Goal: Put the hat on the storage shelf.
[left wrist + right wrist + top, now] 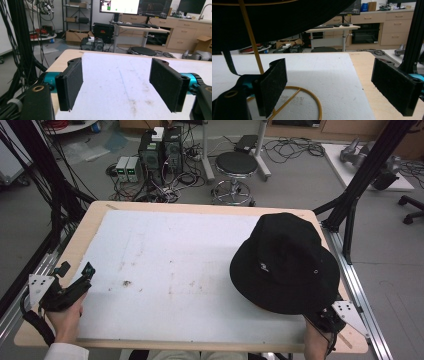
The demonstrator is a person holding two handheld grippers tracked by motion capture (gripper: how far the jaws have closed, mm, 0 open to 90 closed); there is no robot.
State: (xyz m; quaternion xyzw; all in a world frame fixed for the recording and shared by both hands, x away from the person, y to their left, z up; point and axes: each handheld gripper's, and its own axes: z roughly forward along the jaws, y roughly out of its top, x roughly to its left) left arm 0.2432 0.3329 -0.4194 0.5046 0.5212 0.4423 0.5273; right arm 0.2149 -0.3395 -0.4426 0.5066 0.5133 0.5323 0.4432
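Observation:
A black bucket hat (287,262) sits on the right part of the white foam sheet (175,260). In the right gripper view the hat's brim (274,17) hangs overhead, held up by a thin gold wire stand (249,32) with a ring base (315,100). My right gripper (332,77) is open just under the hat's near right brim (322,317), its left jaw close beside the stand's pole and nothing between the jaws. At the table's near left edge my left gripper (76,269) is open and empty, facing across the sheet (117,75).
The wooden table (95,217) rims the sheet. A black frame post (367,165) and a metal rail (360,290) stand along the right side, and black cables (55,195) hang at the left. A stool (236,165) and computer boxes (160,152) are on the floor beyond.

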